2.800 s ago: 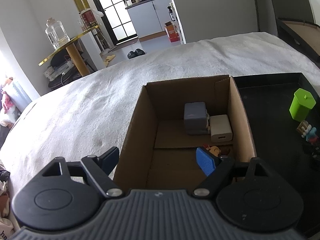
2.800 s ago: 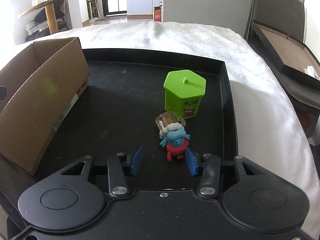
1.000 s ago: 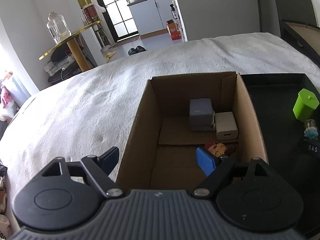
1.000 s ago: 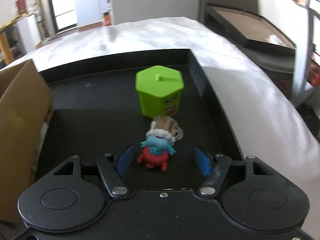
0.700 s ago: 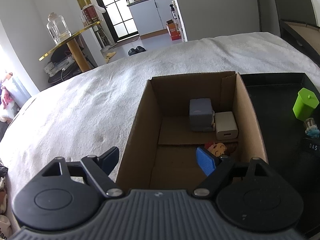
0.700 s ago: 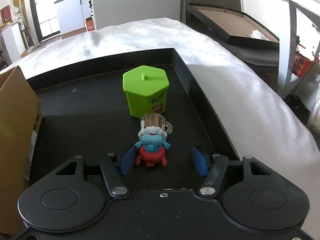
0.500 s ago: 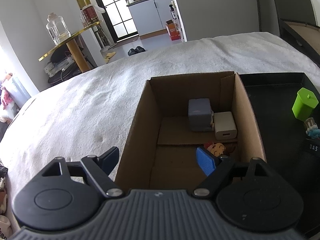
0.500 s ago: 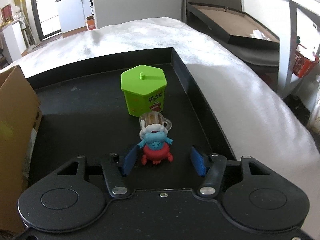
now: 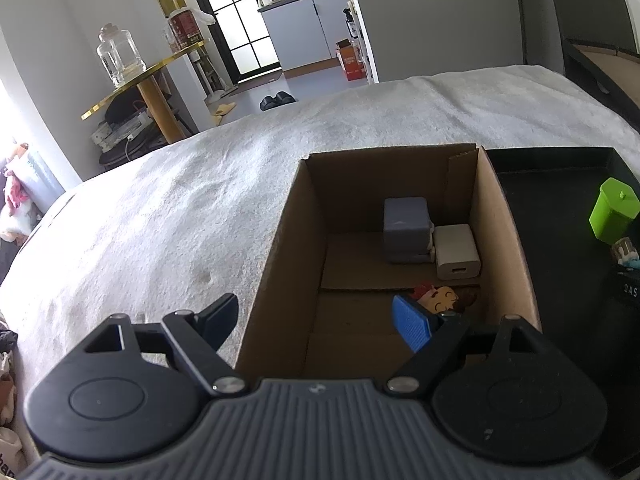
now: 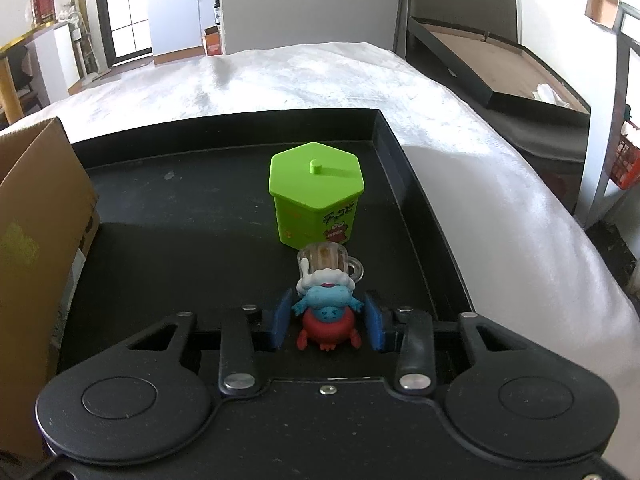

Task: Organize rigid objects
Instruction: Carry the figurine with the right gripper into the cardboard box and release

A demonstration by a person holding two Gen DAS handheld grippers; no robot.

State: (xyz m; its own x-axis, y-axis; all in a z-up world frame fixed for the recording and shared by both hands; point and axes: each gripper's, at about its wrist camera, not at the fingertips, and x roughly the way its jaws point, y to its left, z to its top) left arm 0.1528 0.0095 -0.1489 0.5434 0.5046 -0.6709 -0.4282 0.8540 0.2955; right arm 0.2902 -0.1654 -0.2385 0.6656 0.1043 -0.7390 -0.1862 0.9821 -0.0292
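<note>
At the upper left of your left wrist view, a glass jar [image 9: 120, 54] stands on a gold-edged round table [image 9: 140, 80]. Dark slippers [image 9: 278, 100] lie on the floor before the glazed door [image 9: 236, 12]. A white blanket [image 9: 180, 216] spreads across the middle of both views.

Count of items, by kind

We count one cardboard box [image 9: 400, 184] holding three things: one grey block [image 9: 406, 224], one white charger [image 9: 456, 250], one small doll [image 9: 440, 300]. We count one black tray [image 10: 200, 248] carrying two things: one green hexagonal tub [image 10: 314, 200] and one toy figure [image 10: 326, 304]. We count two grippers, left gripper [image 9: 316, 320] and right gripper [image 10: 327, 320].
</note>
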